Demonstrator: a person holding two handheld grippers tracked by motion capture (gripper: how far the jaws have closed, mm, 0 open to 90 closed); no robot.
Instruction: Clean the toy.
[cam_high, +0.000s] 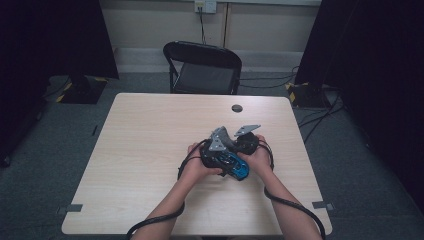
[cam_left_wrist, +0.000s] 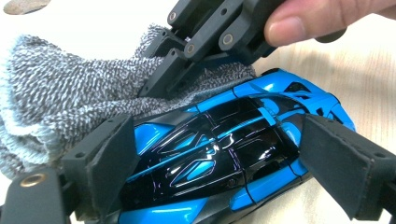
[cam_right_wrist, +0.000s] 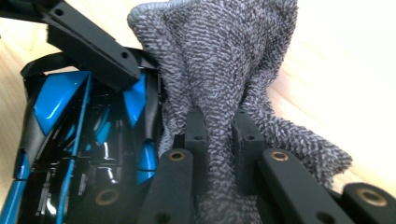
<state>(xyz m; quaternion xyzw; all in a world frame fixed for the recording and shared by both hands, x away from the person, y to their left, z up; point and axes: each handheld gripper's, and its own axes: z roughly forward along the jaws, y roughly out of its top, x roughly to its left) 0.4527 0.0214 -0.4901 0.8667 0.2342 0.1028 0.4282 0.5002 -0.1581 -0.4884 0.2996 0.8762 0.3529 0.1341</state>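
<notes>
A: In the high view, the left gripper (cam_high: 223, 161) and the right gripper (cam_high: 239, 150) sit together just right of the table's (cam_high: 150, 150) centre, almost touching. What is between them?

B: A blue and black toy car (cam_high: 237, 168), low between the two hands, its blue end toward the bottom of the frame. I cannot read the jaws from up here.

A: And in the left gripper view?

B: The left gripper (cam_left_wrist: 210, 172) stands with its jaws wide, one pad at the lower left and one at the lower right, on the toy car's (cam_left_wrist: 219, 154) two flanks. The left pad seems to touch; a sliver of gap shows at the right one, so I judge the hold loose at most. The car's long axis runs from the lower left to the upper right. The grey cloth (cam_left_wrist: 56, 102) lies at the upper left, bunched against the car's far flank, with the right gripper (cam_left_wrist: 163, 74) pinching it from above.

A: The right gripper view?

B: The right gripper (cam_right_wrist: 219, 126) is clamped on the grey cloth (cam_right_wrist: 219, 60), which rises up the middle of the frame. The toy car (cam_right_wrist: 84, 140) lies directly to the left, touching the cloth, lengthwise up the picture. So I judge that any wiping stroke goes leftward across the car's body.
</notes>
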